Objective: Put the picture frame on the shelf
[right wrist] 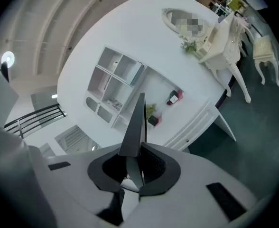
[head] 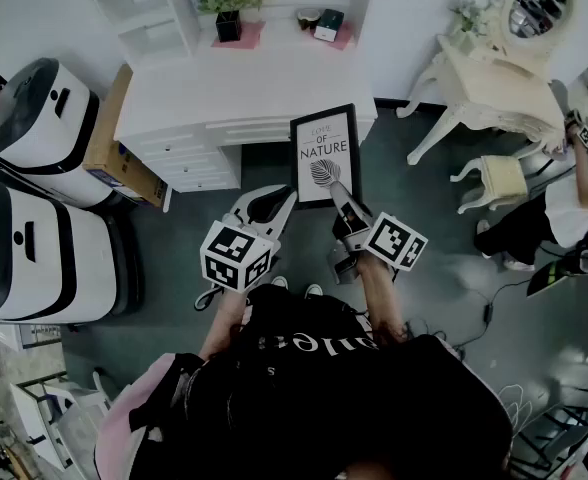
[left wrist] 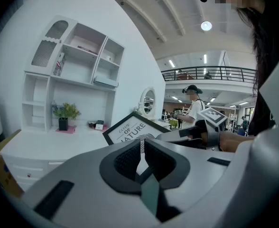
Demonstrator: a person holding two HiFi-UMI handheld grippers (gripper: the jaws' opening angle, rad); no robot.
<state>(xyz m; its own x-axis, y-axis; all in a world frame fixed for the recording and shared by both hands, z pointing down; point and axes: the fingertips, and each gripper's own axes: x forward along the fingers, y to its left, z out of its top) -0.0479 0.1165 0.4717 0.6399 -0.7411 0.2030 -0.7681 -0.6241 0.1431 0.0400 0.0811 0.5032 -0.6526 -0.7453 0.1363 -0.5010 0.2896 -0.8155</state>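
Picture frame: The picture frame is held up in the air in the middle of the head view, in front of the white worktop. A black rim, the words "LOVE OF NATURE" and a leaf are seen on it. It is not on the shelf yet.

Right tool: The right tool is clenched on the lower edge of the picture frame. In the right gripper view the frame is seen from its thin side, pinched between the two dark pads.

Left tool: The left tool is seen just beside the lower left corner of the frame. Whether it touches the frame cannot be told. In the left gripper view its jaws are pulled together with only a thin slit between them, and nothing is held.

Shelf: The white shelf is found at the upper left of the head view, at the back of the worktop by the wall.

On the worktop: A small plant in a dark pot and a small box are seen near the top middle.

Around: A dressing table with an oval mirror is seen at the upper right. A second person is seen at the right edge.
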